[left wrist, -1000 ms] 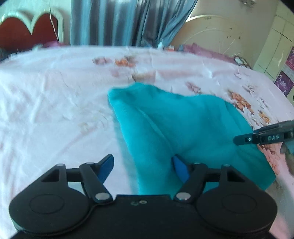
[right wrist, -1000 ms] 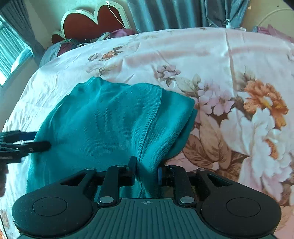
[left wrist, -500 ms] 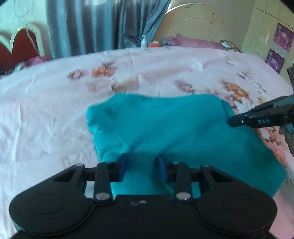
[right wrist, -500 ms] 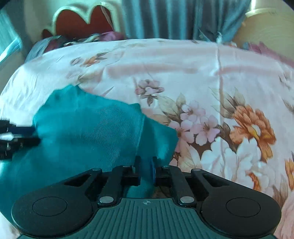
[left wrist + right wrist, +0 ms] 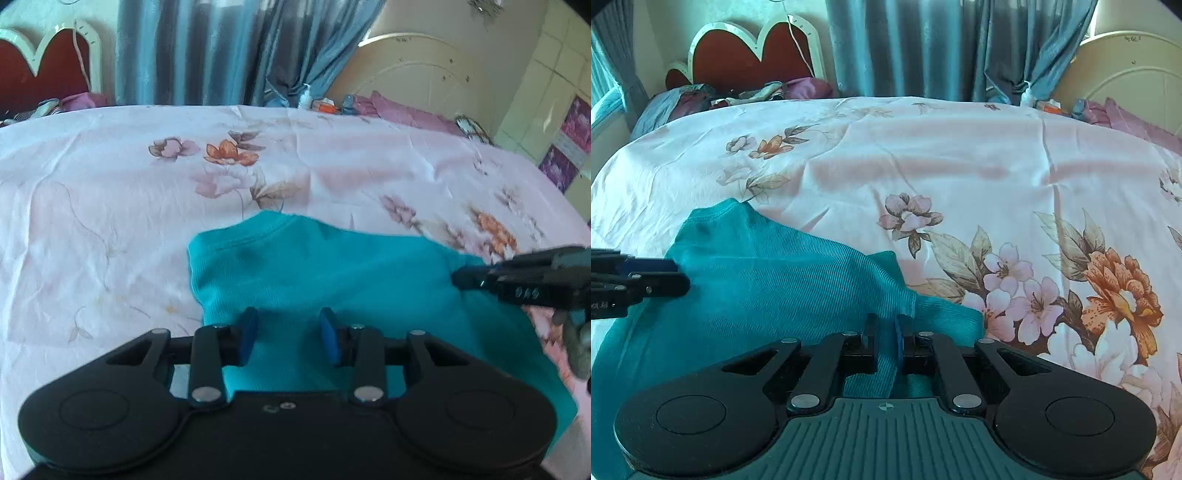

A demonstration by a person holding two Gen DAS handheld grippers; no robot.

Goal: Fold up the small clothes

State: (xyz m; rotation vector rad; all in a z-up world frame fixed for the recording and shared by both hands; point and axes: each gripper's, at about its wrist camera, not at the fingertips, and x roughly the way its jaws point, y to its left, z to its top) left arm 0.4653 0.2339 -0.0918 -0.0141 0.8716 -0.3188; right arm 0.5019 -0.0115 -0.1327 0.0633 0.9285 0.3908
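Garment: teal ribbed-knit top (image 5: 332, 273) lying on a bed, long axis from about 10 o'clock to 4 o'clock in the left wrist view; stitched, banded edge pointing toward 11 o'clock, far from the cameras.
Garment texture: fine parallel ribs, soft and matte; one seam line running down the cloth (image 5: 798, 284) to the near edge in the right wrist view; small darker patch near the banded edge.
Garment place: low centre of the left wrist view, lower left of the right wrist view, flat on the sheet apart from the gathered near corner.
Left hand-held gripper (image 5: 288, 334): blue pads standing apart over the near edge of the cloth after just closing and easing back slightly; cloth between and under them, pads not seen pressing it.
Right hand-held gripper (image 5: 886, 341): pressed together on a raised fold of the teal cloth, having just closed; seen again at 3 o'clock (image 5: 465, 277) from the left wrist camera, tip at the cloth's right corner.
Bed sheet (image 5: 960, 158): pale pink, smooth, lightly creased, printed with large pink and orange flowers and brown leaves.
Backdrop: grey-blue pleated curtains (image 5: 207, 51) at 12 o'clock; red heart-shaped headboard (image 5: 753, 55) with a white rim at 11 o'clock.
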